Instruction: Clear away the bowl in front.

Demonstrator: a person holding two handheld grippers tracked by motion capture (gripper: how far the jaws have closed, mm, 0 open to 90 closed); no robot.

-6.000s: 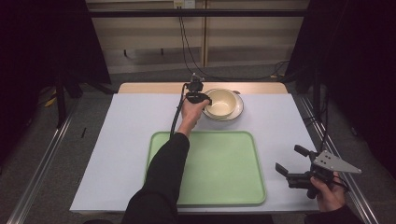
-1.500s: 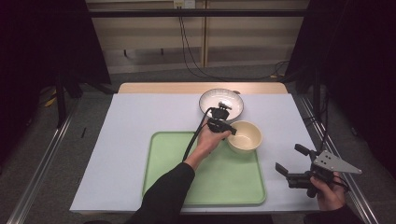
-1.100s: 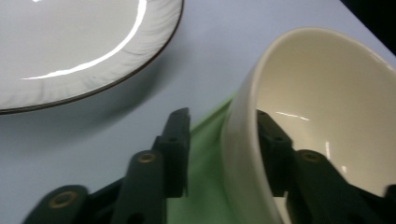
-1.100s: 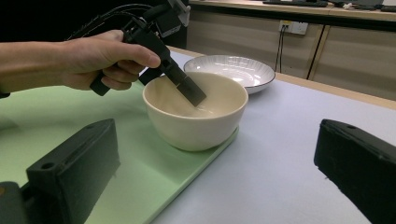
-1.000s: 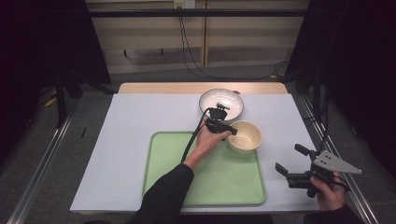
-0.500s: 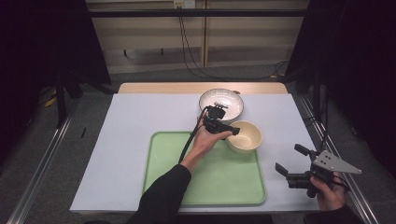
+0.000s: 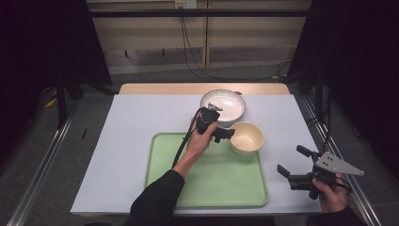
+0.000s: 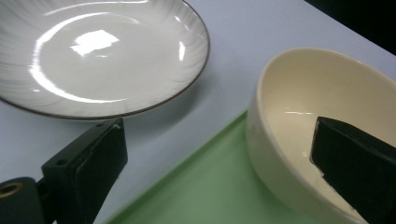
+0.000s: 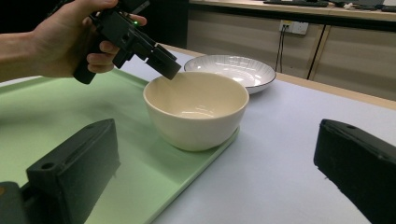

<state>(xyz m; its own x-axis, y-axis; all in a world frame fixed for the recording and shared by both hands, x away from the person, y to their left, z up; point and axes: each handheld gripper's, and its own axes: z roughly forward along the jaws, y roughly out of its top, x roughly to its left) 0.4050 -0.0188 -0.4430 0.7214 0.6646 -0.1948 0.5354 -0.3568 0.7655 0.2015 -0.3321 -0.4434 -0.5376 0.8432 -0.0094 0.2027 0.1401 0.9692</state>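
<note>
Bowl [image 7: 246,137]: sitting on tray [image 7: 207,179] corner, seemingly just released.
Left gripper [image 7: 225,135]: jaws spread, straddling bowl's rim, gripping nothing.
Right gripper [image 7: 292,165]: waiting with jaws apart, empty.

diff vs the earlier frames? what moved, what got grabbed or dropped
The cream bowl went from inside the white plate to the far right corner of the green tray, carried by the left gripper, whose jaws have just been opening, one still over its rim. Plate, tray and right gripper stayed put.
</note>
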